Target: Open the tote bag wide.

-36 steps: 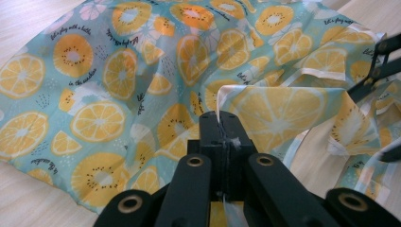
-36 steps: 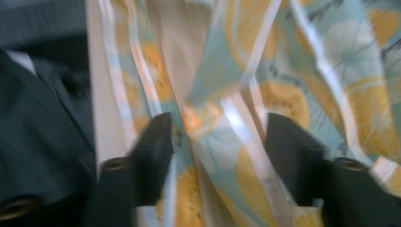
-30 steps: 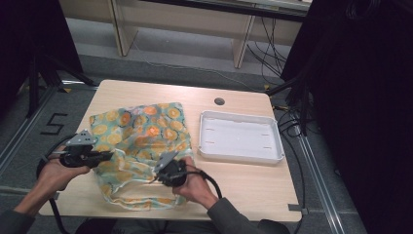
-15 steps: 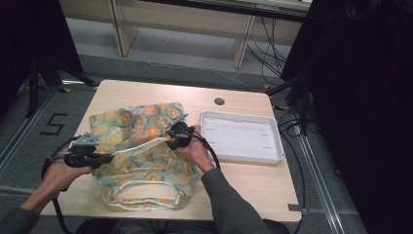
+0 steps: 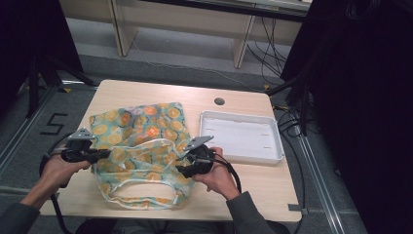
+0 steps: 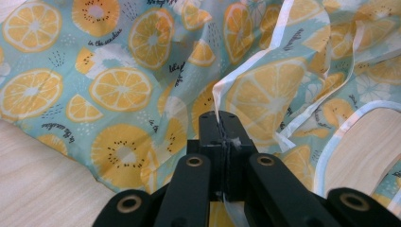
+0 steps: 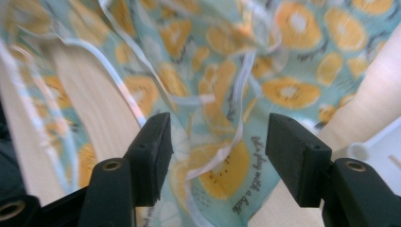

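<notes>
While one fruit-print cloth [image 5: 141,141] lies crumpled on the near-left part of the table [image 5: 243,195], it is held at its left edge and left free at its right. It is a single piece of thin fabric — teal, printed with orange slices and kiwi halves — bound in pale tape [image 6: 331,156] that forms a loop at the near side, through which bare wood is seen.

Two grippers are counted. The left gripper [image 5: 104,155] is seen at the cloth's left edge in the high view; in the left gripper view its jaws are pressed together on a fold of the taped hem [image 6: 221,124], which rises from between the pads. The right gripper [image 5: 182,163] is held over the cloth's right edge, just beside the tray. Its jaws have just been opening and now stand wide apart [image 7: 215,156]; in the right gripper view the cloth and a strand of tape are seen in the gap, but neither pad is touched by them.

One white tray [image 5: 272,151] is set on the right half of the table, near the cloth but apart from it. One round dark hole [image 5: 219,101] is seen in the tabletop beyond the tray.
</notes>
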`<move>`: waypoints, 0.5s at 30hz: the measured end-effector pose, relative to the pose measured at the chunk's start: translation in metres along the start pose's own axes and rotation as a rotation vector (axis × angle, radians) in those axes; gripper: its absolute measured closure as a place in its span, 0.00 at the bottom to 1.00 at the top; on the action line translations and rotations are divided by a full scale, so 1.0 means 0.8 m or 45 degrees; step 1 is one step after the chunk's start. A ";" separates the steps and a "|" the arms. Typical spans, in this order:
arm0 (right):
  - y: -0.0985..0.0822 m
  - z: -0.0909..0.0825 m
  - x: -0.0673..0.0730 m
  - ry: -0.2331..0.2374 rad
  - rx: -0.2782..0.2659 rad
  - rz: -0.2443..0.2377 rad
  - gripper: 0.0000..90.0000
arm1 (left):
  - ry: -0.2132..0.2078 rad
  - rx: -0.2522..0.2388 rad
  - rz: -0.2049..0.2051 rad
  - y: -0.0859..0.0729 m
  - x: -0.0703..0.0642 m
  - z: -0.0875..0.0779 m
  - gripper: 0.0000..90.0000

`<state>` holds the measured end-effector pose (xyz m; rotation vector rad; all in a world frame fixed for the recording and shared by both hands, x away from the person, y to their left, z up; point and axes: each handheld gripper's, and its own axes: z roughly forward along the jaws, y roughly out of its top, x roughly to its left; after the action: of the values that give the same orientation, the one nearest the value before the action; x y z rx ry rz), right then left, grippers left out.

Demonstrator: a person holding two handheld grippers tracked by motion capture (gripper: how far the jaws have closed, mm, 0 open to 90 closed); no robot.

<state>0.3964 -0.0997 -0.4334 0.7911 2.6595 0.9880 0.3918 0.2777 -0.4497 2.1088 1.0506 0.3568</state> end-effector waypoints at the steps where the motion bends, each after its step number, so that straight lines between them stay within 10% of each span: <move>1: -0.002 0.009 0.000 -0.003 0.012 0.018 0.47 | -0.012 0.003 -0.001 0.000 0.000 -0.001 0.98; 4: -0.003 0.030 0.003 -0.023 0.110 0.016 0.53 | -0.026 -0.015 -0.020 -0.003 0.000 -0.002 0.98; 7: 0.000 0.046 -0.006 0.020 0.143 -0.039 0.86 | -0.030 -0.001 -0.023 -0.007 0.002 -0.004 0.98; 15: 0.012 0.004 -0.011 0.206 -0.049 0.029 1.00 | -0.041 0.074 -0.006 -0.025 0.004 -0.009 0.91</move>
<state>0.4092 -0.0967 -0.4293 0.7660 2.7619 1.1512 0.3786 0.2913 -0.4593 2.1556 1.0590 0.2925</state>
